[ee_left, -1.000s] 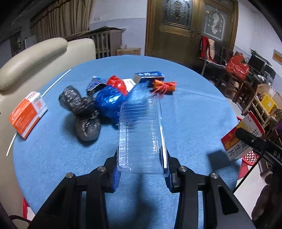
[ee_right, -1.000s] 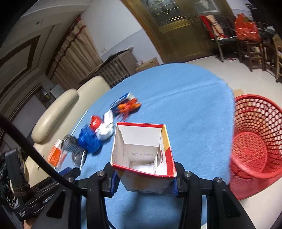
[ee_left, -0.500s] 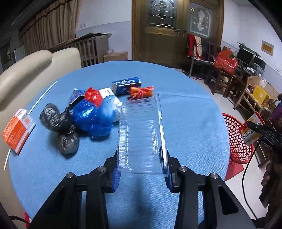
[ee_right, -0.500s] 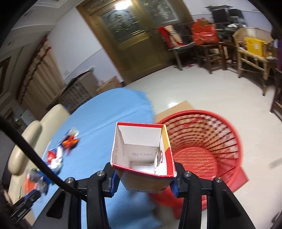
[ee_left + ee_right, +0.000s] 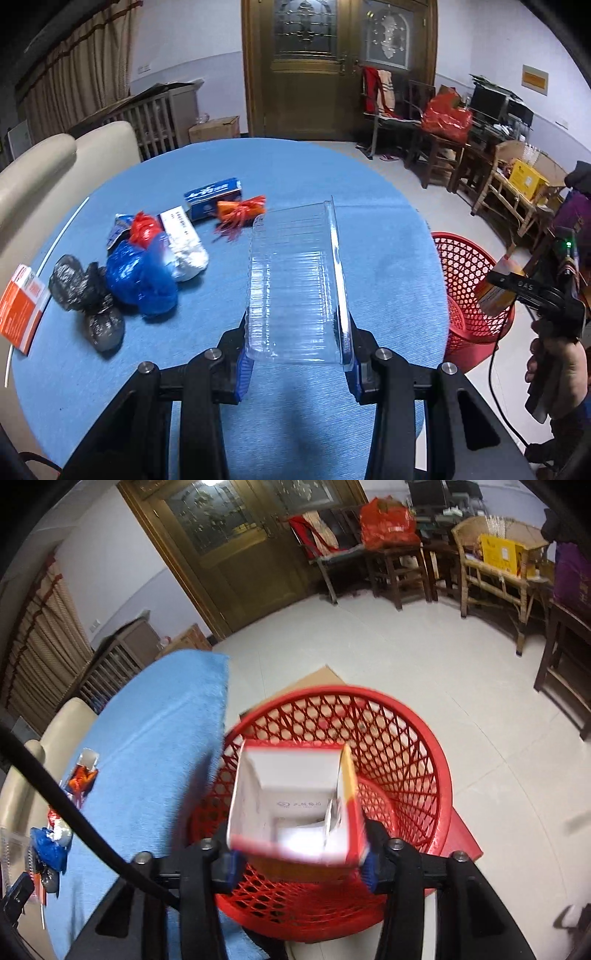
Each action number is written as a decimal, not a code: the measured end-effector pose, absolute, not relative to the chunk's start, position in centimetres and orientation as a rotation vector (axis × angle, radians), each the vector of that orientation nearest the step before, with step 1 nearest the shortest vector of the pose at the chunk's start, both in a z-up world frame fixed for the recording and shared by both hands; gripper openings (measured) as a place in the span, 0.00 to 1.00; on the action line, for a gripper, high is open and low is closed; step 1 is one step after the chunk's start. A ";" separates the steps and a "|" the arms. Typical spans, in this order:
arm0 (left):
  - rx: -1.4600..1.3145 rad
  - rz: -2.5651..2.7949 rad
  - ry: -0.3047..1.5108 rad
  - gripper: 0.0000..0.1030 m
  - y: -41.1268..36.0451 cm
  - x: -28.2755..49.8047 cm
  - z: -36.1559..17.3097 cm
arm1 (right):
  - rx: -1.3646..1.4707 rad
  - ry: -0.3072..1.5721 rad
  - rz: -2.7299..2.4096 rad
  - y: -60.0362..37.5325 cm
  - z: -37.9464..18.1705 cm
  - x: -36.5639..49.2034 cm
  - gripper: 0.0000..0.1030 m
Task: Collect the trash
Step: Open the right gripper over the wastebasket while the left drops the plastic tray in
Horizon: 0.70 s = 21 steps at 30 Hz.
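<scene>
Right gripper (image 5: 295,853) hangs right over the red mesh basket (image 5: 436,760), jaws opening; open-topped cardboard box (image 5: 295,805) sits between its fingers, above the basket's mouth, blurred; left pad looks clear of the box, right-pad contact unclear. Left gripper (image 5: 297,363) is clamped on a clear plastic tray (image 5: 295,280), both pads against its sides, tray sticking forward over the blue table (image 5: 388,258), near the table edge next to the basket. More trash lies on the table, far side from the basket: blue bag (image 5: 138,273), black bags (image 5: 86,299), orange wrapper (image 5: 240,210), blue carton (image 5: 212,195), orange box (image 5: 20,306).
</scene>
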<state>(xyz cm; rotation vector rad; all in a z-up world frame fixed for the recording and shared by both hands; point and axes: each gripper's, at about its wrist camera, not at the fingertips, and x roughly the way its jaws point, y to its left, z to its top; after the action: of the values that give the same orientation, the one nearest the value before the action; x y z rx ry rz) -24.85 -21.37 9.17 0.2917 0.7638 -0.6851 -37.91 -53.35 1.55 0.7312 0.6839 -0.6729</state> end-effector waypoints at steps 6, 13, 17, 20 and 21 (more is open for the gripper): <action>0.312 -0.722 0.763 0.41 -23.6 -25.4 9.2 | 0.753 0.627 -0.703 -53.7 2.2 -39.5 0.66; 0.349 -0.831 0.751 0.41 -28.7 -26.6 9.5 | 0.772 0.544 -0.708 -53.4 3.8 -41.8 0.66; 0.365 -0.916 0.756 0.41 -32.7 -27.8 9.5 | 0.788 0.512 -0.715 -53.4 4.6 -42.8 0.66; 0.381 -0.968 0.767 0.41 -35.6 -28.7 9.3 | 0.793 0.501 -0.724 -53.7 4.9 -43.2 0.66; 0.385 -0.982 0.768 0.41 -36.3 -28.9 9.2 | 0.798 0.496 -0.729 -53.8 5.1 -43.6 0.66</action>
<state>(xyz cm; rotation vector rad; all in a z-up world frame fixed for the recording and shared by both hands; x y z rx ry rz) -28.91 -36.34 9.20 0.3854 0.7680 -0.9817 -43.61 -53.79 5.09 0.7978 0.4955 -0.7289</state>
